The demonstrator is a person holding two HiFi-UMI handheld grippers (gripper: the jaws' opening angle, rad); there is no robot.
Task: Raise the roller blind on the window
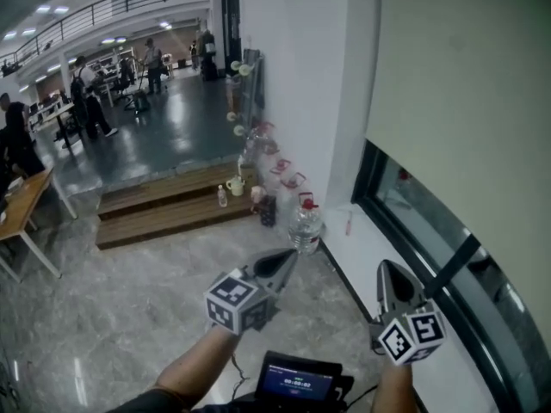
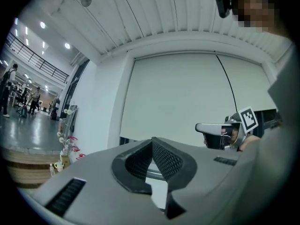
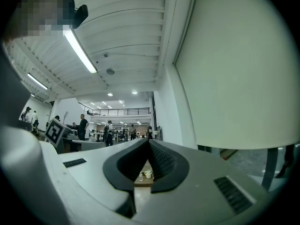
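The pale roller blind (image 1: 465, 84) hangs down over most of the window at the right, leaving a strip of dark-framed glass (image 1: 448, 231) bare under its lower edge. In the left gripper view the blind (image 2: 187, 93) fills the middle, with a thin dark cord (image 2: 226, 81) running down its right part. My left gripper (image 1: 287, 256) is shut and empty, pointing toward the wall corner. My right gripper (image 1: 385, 267) is also shut and empty, above the white sill (image 1: 366, 239) and apart from the blind. Both pairs of jaws, left gripper (image 2: 152, 139) and right gripper (image 3: 148, 141), stand closed with nothing between them.
A large water bottle (image 1: 305, 224) stands on the floor by the sill, with several small bottles and cups along the wall behind it. A wooden step (image 1: 164, 205) lies further back, a table (image 1: 21, 205) at the left. People stand in the far hall. A small screen device (image 1: 297, 379) hangs below me.
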